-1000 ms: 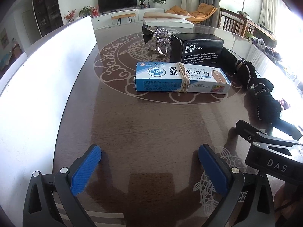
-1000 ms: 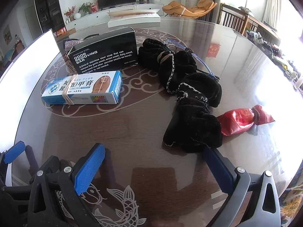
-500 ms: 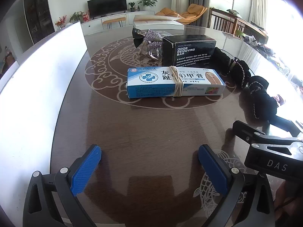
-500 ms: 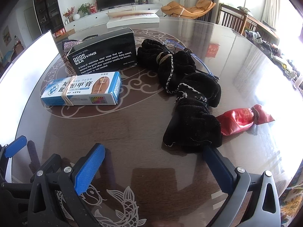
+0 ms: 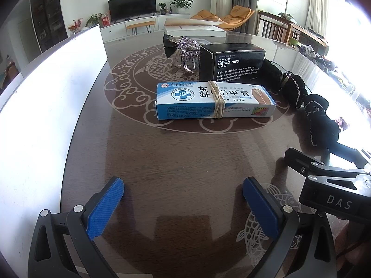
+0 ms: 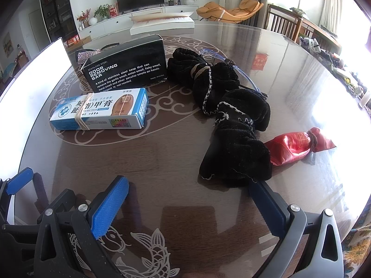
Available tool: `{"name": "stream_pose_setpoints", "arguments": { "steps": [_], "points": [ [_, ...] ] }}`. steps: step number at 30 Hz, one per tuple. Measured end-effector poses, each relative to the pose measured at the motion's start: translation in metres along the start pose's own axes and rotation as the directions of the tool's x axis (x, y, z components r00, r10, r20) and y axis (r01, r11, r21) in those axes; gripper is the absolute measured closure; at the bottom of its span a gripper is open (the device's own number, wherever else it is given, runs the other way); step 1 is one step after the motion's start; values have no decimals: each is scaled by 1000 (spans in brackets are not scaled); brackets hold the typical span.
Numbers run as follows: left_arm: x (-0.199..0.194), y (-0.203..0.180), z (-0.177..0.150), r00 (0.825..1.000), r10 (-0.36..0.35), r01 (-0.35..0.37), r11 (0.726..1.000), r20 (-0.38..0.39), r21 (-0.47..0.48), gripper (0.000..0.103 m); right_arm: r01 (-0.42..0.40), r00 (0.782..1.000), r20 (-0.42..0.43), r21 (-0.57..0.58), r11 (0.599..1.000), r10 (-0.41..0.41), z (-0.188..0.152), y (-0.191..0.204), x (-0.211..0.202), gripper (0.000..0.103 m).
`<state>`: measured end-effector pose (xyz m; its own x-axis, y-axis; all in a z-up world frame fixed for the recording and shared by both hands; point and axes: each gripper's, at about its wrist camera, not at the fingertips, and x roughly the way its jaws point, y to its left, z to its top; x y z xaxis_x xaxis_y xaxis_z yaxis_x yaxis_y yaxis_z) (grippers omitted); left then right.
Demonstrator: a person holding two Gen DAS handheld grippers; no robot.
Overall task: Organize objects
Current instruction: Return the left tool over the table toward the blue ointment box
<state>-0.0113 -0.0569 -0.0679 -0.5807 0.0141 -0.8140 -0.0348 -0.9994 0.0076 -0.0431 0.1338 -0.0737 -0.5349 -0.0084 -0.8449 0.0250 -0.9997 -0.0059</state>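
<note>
Ahead of the spread left gripper [image 5: 183, 197] lies a blue-white cream box [image 5: 214, 100] bound with a rubber band; behind it stands a black soap box [image 5: 234, 63]. A black cloth bundle [image 6: 229, 120] touches the right gripper [image 6: 189, 191].

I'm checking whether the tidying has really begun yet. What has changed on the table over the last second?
Only the left gripper moved: it eased forward and swung slightly, so the blue ointment box looks nearer and more central in its view. Nothing was grasped or released. Both it and the right gripper stayed open and empty, and the box, the black soap box, the black cloth and the red packet lie where they were.
</note>
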Motion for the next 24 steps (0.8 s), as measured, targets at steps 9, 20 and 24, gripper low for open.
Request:
{"name": "stream_pose_setpoints", "arguments": {
  "steps": [9,20,24],
  "points": [
    [0,0,0,1000,0,0,1000,0,0,0,-8,1000,4,7,1000,8,-1,-1,0,0],
    [0,-1,1,1000,1,-1,1000,-4,-1,0,-217,973,115,143,966,202,-4,-30,-28,0],
    [-11,-7,19,998,-58,59,998,-11,24,0,-275,946,228,195,942,229,-12,-44,-55,0]
  ]
}}
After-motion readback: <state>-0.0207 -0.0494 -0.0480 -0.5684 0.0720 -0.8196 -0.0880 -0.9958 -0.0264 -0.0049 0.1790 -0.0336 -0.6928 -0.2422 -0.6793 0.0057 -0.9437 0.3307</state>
